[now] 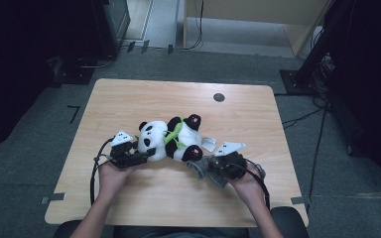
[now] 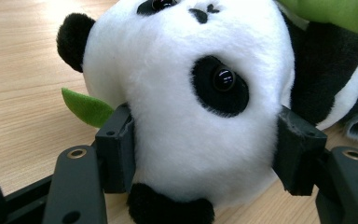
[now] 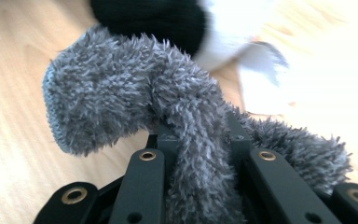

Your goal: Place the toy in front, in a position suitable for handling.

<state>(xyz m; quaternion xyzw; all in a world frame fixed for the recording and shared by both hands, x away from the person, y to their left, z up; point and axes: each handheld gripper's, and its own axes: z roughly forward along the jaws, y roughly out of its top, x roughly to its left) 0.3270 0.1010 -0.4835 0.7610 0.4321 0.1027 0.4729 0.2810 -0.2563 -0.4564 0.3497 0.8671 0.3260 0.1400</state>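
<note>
A black-and-white panda plush (image 1: 154, 136) lies on its side in the middle of the wooden table (image 1: 129, 99), with a green bamboo piece (image 1: 172, 134) across its chest. My left gripper (image 1: 146, 153) is at its head, and in the left gripper view the two pads (image 2: 116, 154) press into both sides of the white head (image 2: 186, 116). My right gripper (image 1: 206, 166) sits just right of the panda's lower foot. It is shut on a grey fuzzy sock (image 3: 112, 102), which is pinched between the jaws and droops over both sides of the gripper (image 3: 198, 135).
A white tag (image 1: 208, 144) lies on the table by the panda's foot. A green felt leaf (image 2: 86, 107) sticks out behind the head. A dark round grommet (image 1: 219, 97) sits near the far edge. Cables and black stands (image 1: 317, 54) are on the floor to the right.
</note>
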